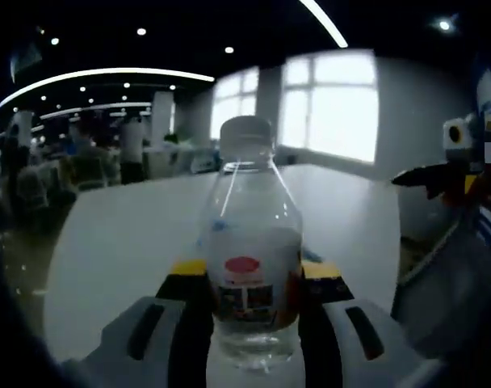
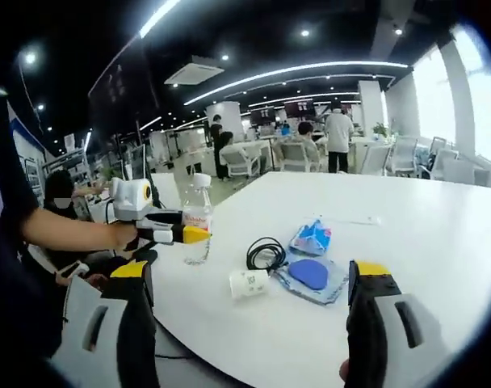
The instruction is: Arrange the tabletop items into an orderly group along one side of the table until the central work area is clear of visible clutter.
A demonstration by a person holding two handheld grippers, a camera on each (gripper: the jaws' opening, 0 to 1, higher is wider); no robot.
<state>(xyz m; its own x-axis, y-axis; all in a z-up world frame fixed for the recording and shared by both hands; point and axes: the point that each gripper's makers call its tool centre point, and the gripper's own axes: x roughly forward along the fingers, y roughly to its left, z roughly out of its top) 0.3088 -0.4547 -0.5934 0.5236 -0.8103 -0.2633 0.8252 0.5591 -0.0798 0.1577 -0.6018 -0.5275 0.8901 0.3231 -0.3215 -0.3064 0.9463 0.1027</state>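
**Bottle clamped at the table's left edge; right tool open over the near edge**

Right gripper view, left to right: a person's bare forearm reaches in from the left, its hand (image 2: 126,235) wrapped around the left gripper (image 2: 195,234), which is held level at the left edge of the white round-cornered table (image 2: 439,242). Its yellow-tipped jaws are closed on the clear plastic water bottle with a white cap and red label (image 2: 199,206), which stands upright. Toward the near edge lies a small white paper cup (image 2: 249,282) on its side. Just behind it sits a coiled black cable (image 2: 266,254). Right of the cable is a blue and white crinkled packet (image 2: 312,238), and in front of that a clear bag holding a dark blue oval object (image 2: 312,275); packet and bag touch or overlap. The right gripper (image 2: 252,311) hovers at the near edge, its jaws spread wide with nothing between them.

Left gripper view: the left gripper (image 1: 253,279) shows the same bottle (image 1: 249,250) pinned between both yellow pads, water filling roughly its lower half, cap on. Beyond it the table (image 1: 124,242) is bare. At the right edge of this view the other tool's black and yellow parts (image 1: 451,174) intrude.

The room behind holds office chairs, desks and standing people, too blurred to detail.
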